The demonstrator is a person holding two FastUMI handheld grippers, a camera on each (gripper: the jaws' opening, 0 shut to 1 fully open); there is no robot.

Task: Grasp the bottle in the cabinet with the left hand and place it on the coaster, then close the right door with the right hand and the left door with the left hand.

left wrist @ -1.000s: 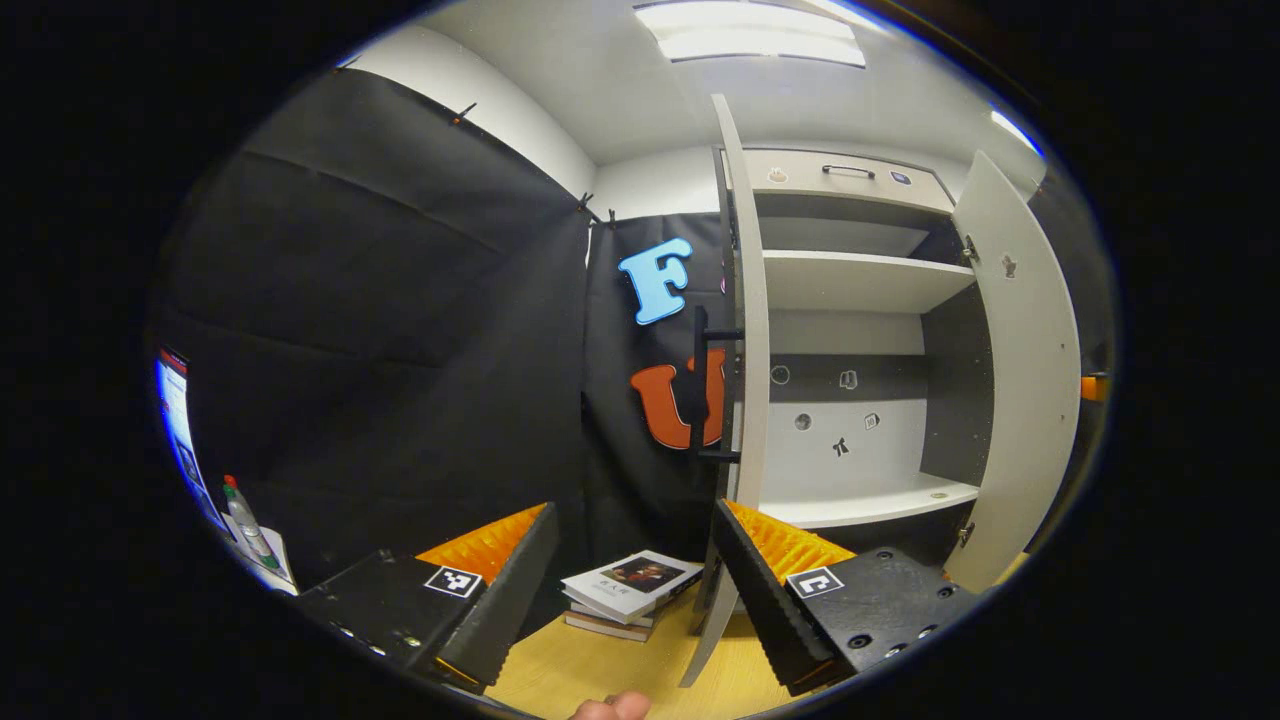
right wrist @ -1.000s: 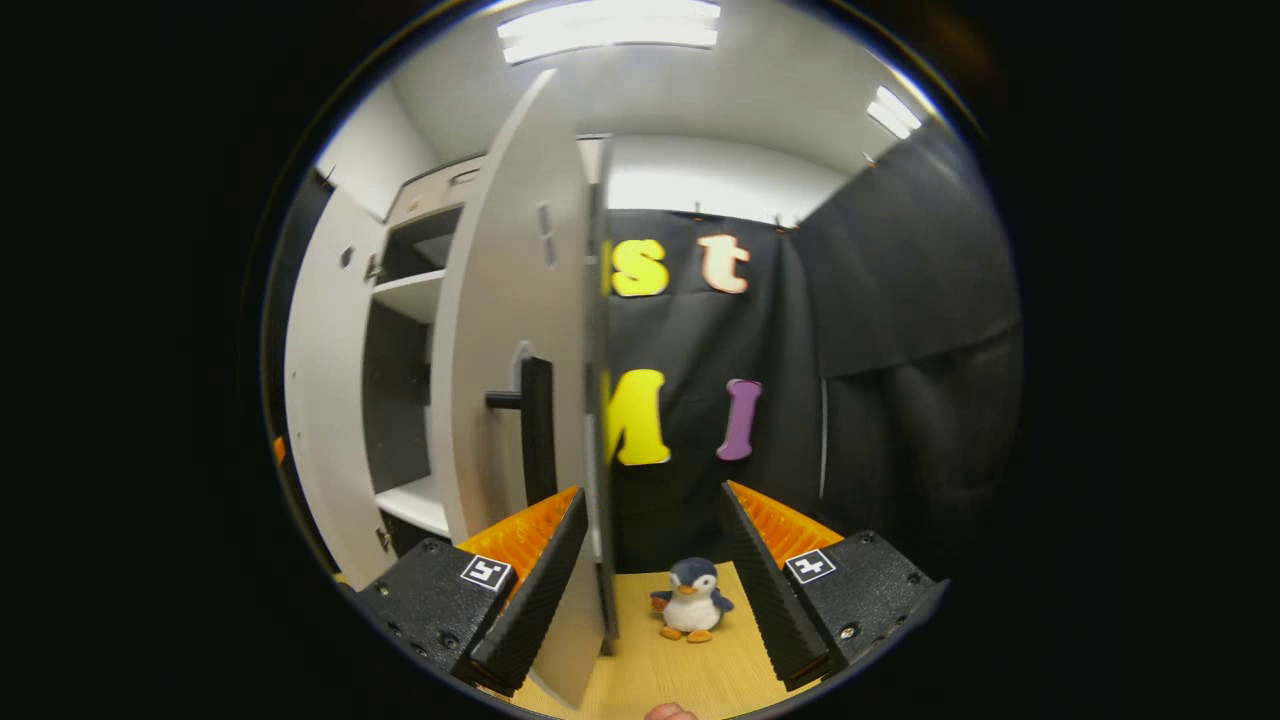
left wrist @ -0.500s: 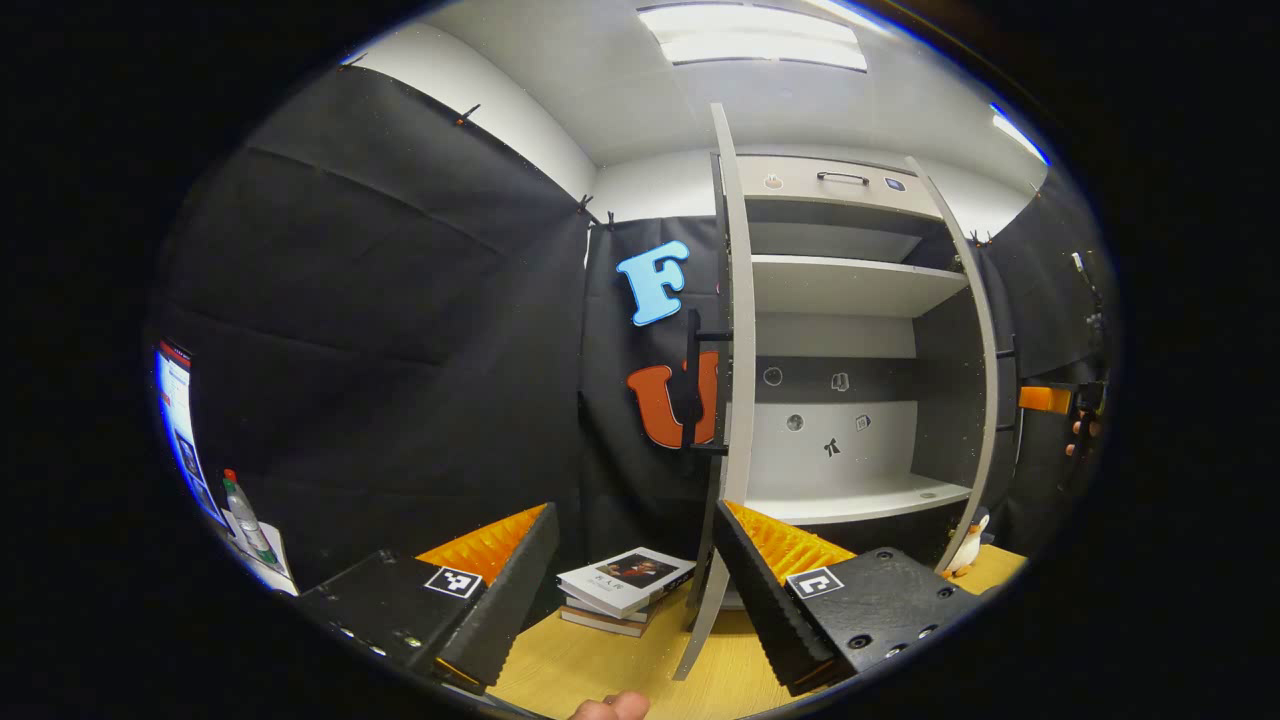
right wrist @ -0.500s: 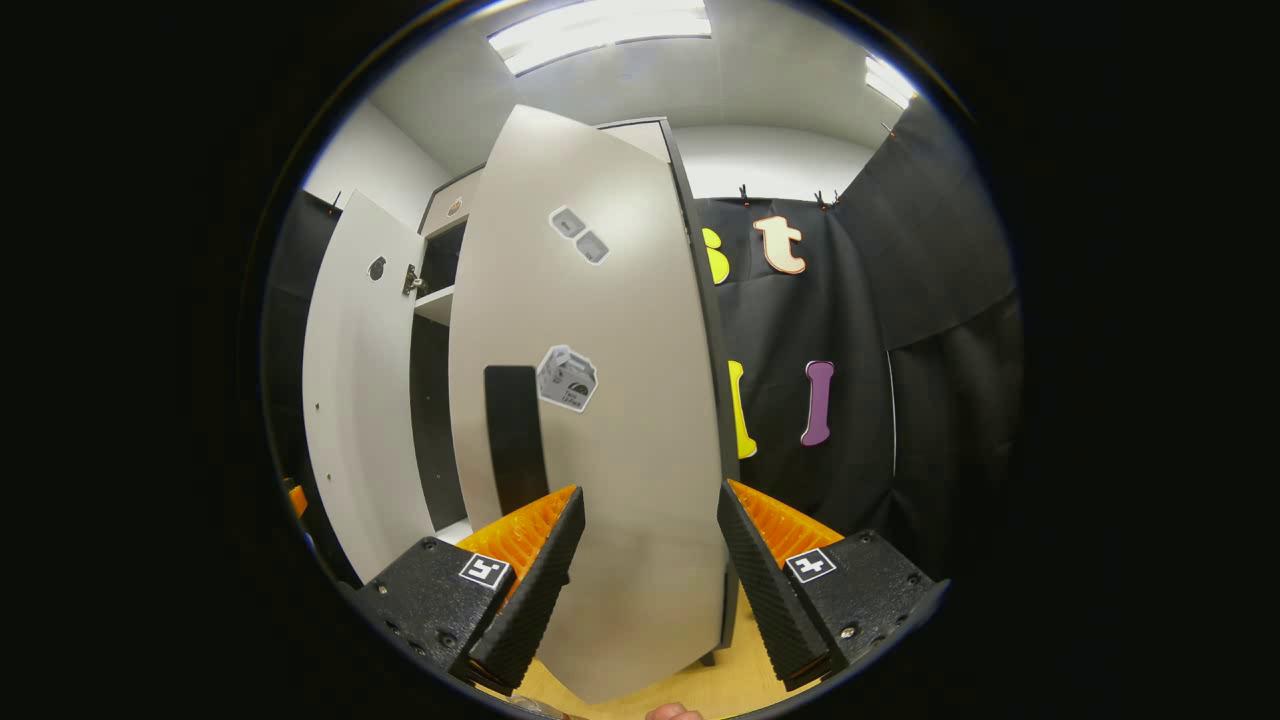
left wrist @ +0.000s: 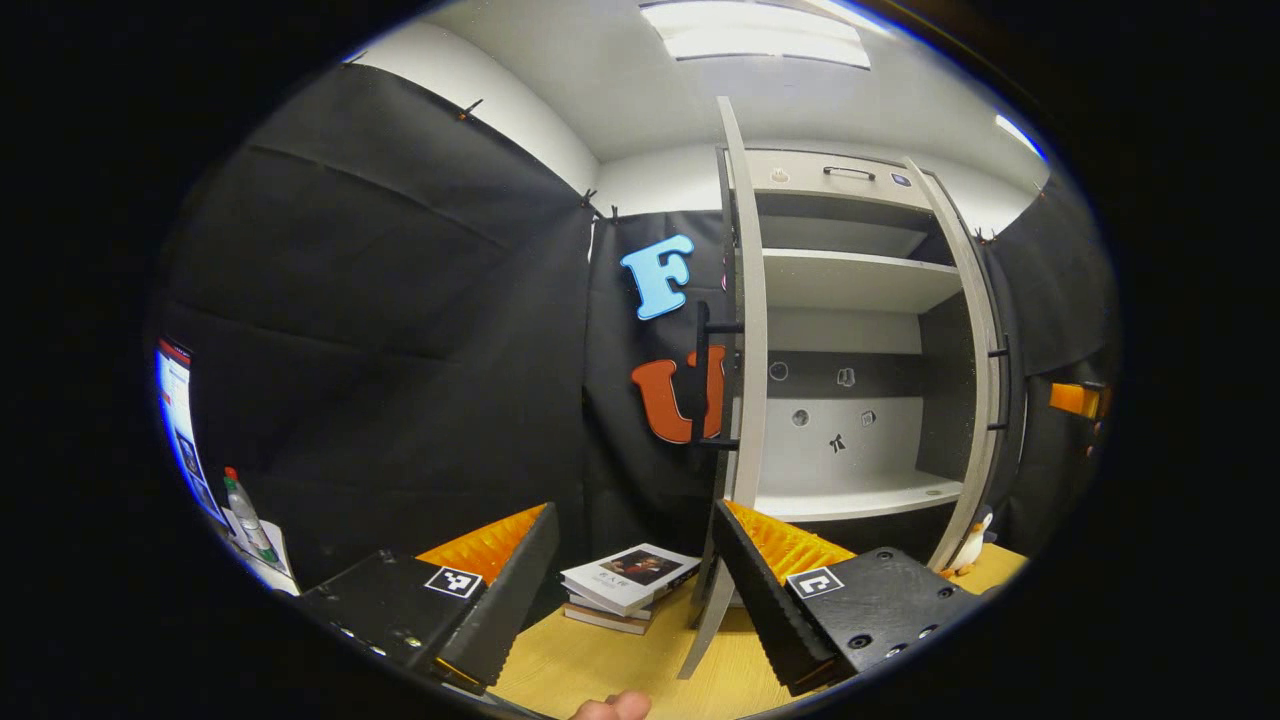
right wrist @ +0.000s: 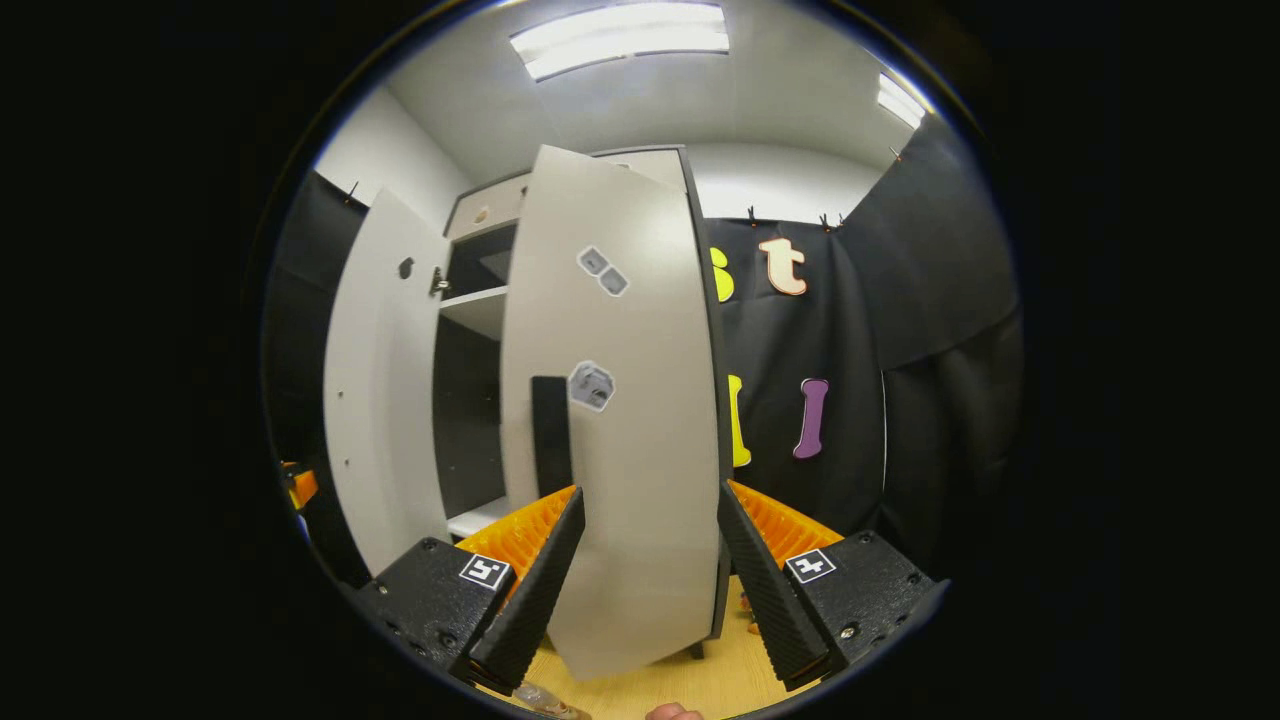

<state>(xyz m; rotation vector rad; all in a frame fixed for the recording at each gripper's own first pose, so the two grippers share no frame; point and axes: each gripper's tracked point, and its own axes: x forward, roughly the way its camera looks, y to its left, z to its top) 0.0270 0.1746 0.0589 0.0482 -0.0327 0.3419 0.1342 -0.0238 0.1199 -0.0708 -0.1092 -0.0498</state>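
Right door (right wrist: 620, 420) has swung most of the way shut over the last second, so it needs one last nudge before I go for the left door (left wrist: 745, 330). Both the right gripper (right wrist: 642, 560) and left gripper (left wrist: 632, 580) have fingers spread, holding nothing. Bottle (left wrist: 243, 515) stands far left. Door stickers and book cover (left wrist: 640, 570) are too small to read.

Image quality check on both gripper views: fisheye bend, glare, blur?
Left gripper view: strong fisheye, the left door edge and right door bow outward; the ceiling light is blown out; cabinet shelves stay sharp. Right gripper view: the right door face bulges like a barrel, evenly lit without glare; the ceiling panel is clipped white; no obvious motion blur.
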